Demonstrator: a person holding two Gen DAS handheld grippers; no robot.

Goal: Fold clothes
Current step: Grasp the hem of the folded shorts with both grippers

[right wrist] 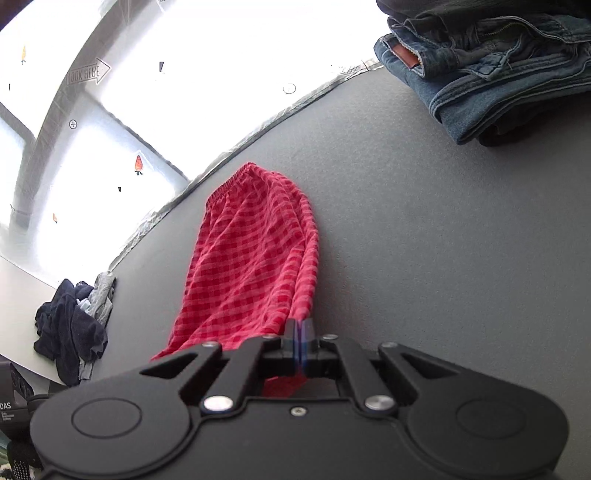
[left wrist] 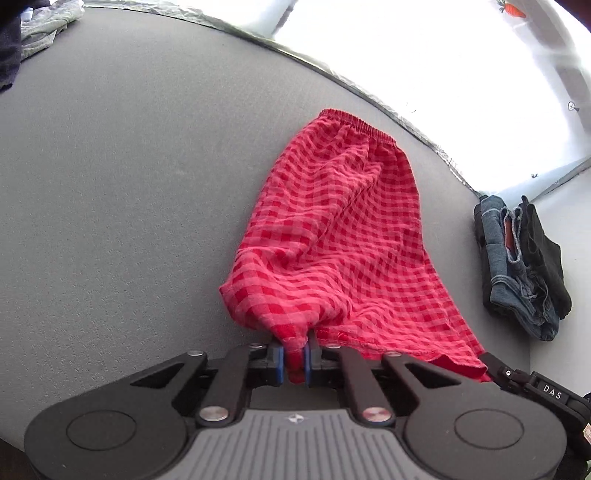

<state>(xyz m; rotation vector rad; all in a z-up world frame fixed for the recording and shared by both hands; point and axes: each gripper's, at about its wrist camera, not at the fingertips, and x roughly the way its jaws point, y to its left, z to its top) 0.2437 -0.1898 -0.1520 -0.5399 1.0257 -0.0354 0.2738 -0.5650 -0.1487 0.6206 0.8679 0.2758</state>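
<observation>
A pair of red checked shorts (left wrist: 332, 229) lies on the grey table (left wrist: 129, 184), its elastic waistband at the far end near the table's back edge. My left gripper (left wrist: 294, 356) is shut on the near left corner of the shorts' hem. My right gripper (right wrist: 300, 345) is shut on the near right corner of the shorts (right wrist: 251, 266). The near hem is lifted a little off the table between the two grippers. The right gripper's body (left wrist: 532, 384) shows at the lower right of the left wrist view.
A folded stack of blue jeans and dark clothes (left wrist: 524, 262) sits at the right of the table; it also shows in the right wrist view (right wrist: 491, 62). A loose heap of dark blue and grey clothes (right wrist: 74, 325) lies at the left, also seen in the left wrist view (left wrist: 33, 33).
</observation>
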